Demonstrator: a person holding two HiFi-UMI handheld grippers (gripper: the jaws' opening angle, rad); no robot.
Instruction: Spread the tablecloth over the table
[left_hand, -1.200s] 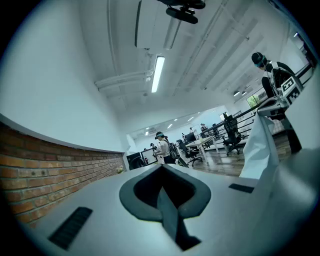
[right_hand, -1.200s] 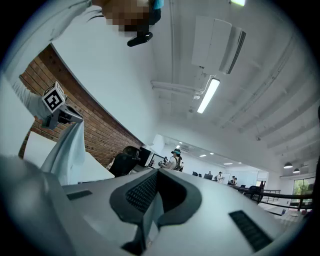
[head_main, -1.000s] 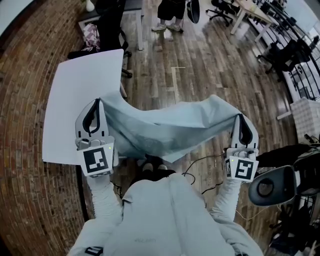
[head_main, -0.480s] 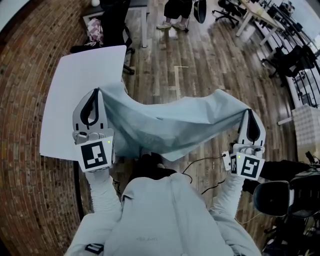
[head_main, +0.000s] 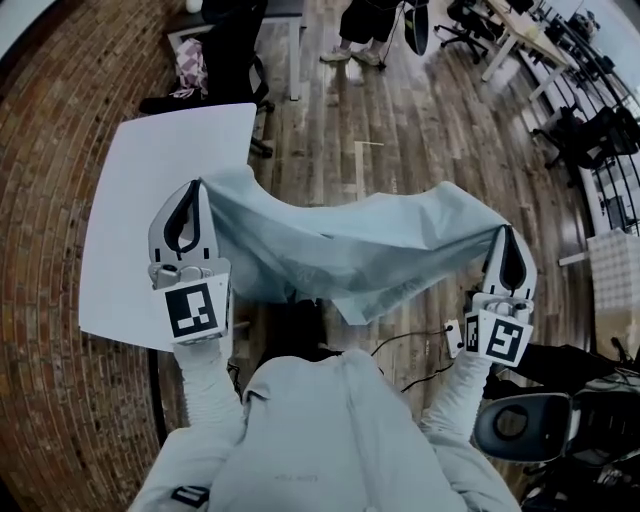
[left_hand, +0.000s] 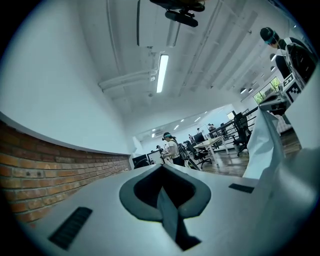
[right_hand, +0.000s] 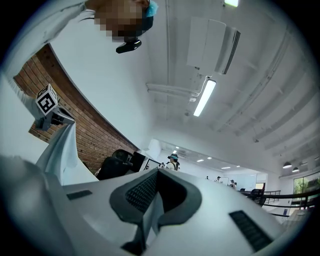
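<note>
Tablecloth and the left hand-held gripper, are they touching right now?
Touching. The left gripper view shows the left hand-held gripper shut on a fold of the tablecloth; the head view shows cloth leaving its tip.

The tablecloth (head_main: 340, 245) was a pale blue-grey sheet, creased and hanging in the air as a sagging band. One upper corner was pinched in the left gripper (head_main: 193, 185) and the other in the right gripper (head_main: 507, 232). Its lower hem drooped to a point in the middle. Its left end overlapped the right edge of the table (head_main: 140, 200), a bare white rectangular top, perhaps without touching it. The rest hung beside the table.
</note>
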